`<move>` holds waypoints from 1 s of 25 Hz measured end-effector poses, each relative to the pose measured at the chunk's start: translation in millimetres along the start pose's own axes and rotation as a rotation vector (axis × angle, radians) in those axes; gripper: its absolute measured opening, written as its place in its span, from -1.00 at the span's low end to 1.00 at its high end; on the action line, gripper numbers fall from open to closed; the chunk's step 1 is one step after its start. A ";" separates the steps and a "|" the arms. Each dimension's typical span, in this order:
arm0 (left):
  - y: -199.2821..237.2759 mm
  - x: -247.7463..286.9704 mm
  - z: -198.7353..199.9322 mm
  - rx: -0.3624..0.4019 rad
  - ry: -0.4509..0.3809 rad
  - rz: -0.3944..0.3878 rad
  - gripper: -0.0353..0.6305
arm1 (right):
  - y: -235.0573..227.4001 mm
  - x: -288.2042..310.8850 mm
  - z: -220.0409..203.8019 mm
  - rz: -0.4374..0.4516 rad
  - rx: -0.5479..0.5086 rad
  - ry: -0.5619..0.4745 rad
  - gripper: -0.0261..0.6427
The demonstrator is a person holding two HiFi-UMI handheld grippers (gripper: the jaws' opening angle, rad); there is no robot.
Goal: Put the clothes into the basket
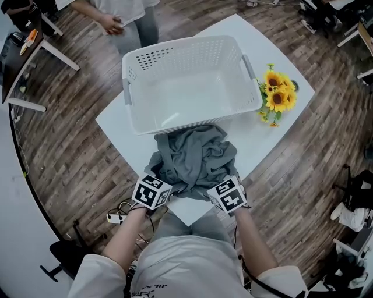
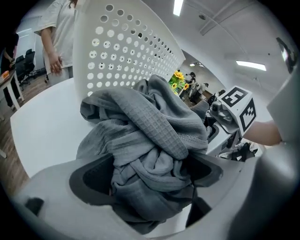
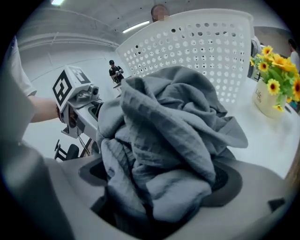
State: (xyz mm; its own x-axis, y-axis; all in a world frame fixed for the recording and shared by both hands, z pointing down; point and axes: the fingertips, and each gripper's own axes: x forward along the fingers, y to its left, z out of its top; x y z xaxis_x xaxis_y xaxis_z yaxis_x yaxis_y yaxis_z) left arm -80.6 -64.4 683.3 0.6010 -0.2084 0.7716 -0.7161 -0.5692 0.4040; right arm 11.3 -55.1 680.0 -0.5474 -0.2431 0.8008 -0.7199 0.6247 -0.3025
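1. White worktop (image 1: 116, 119), standing on a wood-plank floor (image 1: 76, 157), carries every item below.
2. Grey clothes (image 1: 195, 157): one crumpled heap at the worktop's near corner, outside the basket, with its far edge against the basket's front wall.
3. Basket (image 1: 180, 45): white, perforated, upright at mid-worktop.
4. Left gripper (image 2: 146, 176): jaws spread wide with grey fabric bunched between them. Whether the pads press it is hard to judge.
5. Right gripper (image 3: 161, 177): jaws equally wide on the heap's other side, with fabric filling the gap.
6. Sunflowers (image 1: 278, 94): potted, just right of the basket.
7. Person (image 1: 125, 17): standing beyond the worktop's far corner.
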 end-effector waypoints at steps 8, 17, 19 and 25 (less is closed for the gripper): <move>-20.2 7.5 3.4 -0.010 -0.020 -0.117 0.12 | 11.3 3.3 5.8 0.091 -0.079 -0.041 0.52; -52.4 -2.9 16.6 0.091 -0.093 -0.198 -0.29 | 26.4 -10.6 11.5 0.160 -0.171 -0.120 -0.10; -62.0 -10.4 20.7 0.133 -0.102 -0.199 -0.30 | 30.3 -20.6 14.3 0.157 -0.177 -0.144 -0.11; -82.9 -32.5 29.1 0.154 -0.144 -0.197 -0.30 | 45.4 -50.1 24.7 0.148 -0.191 -0.184 -0.12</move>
State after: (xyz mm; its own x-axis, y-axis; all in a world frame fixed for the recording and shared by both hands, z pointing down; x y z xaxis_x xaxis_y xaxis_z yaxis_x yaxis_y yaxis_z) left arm -30.4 -33.5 610.4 0.7750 -0.1867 0.6037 -0.5253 -0.7215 0.4512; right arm -4.4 -32.9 613.4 -0.7213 -0.2586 0.6425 -0.5429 0.7871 -0.2927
